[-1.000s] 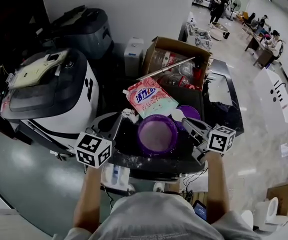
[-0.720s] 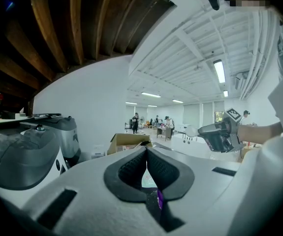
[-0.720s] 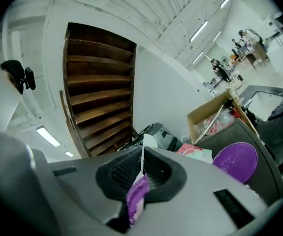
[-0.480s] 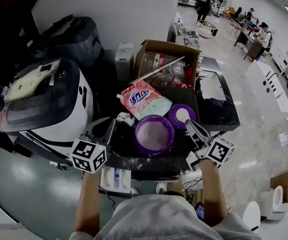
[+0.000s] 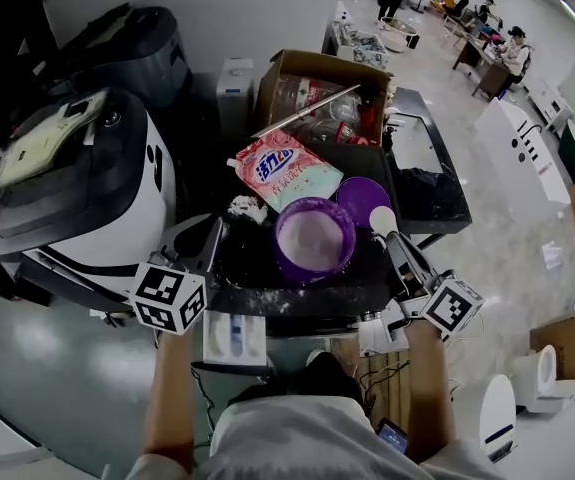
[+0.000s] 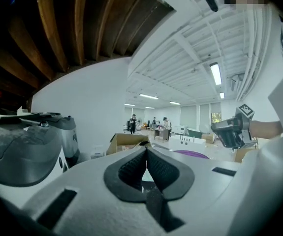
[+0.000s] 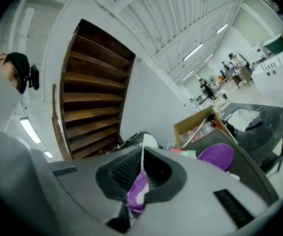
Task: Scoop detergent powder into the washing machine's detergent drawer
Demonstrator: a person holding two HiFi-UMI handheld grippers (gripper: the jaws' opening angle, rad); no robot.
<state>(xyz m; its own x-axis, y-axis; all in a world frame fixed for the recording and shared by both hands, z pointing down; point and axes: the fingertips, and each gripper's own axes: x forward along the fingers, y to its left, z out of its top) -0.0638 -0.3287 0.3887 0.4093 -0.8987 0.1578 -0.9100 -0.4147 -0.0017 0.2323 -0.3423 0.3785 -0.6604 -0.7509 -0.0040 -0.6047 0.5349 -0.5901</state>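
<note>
The scoop (image 5: 381,219) was clamped by its handle between the closed jaws of the right gripper (image 5: 393,243). Its white head was held at the right edge of the purple lid (image 5: 357,196); half a second earlier it had been positioned over the lid's middle. The purple bowl (image 5: 314,240) of white powder was located on the dark table (image 5: 267,293), just left of the lid. The left gripper (image 5: 214,236) was positioned at the table's left edge as before, jaws closed on nothing. The blue lettering on the pink detergent pouch (image 5: 285,171) could not be read.
</note>
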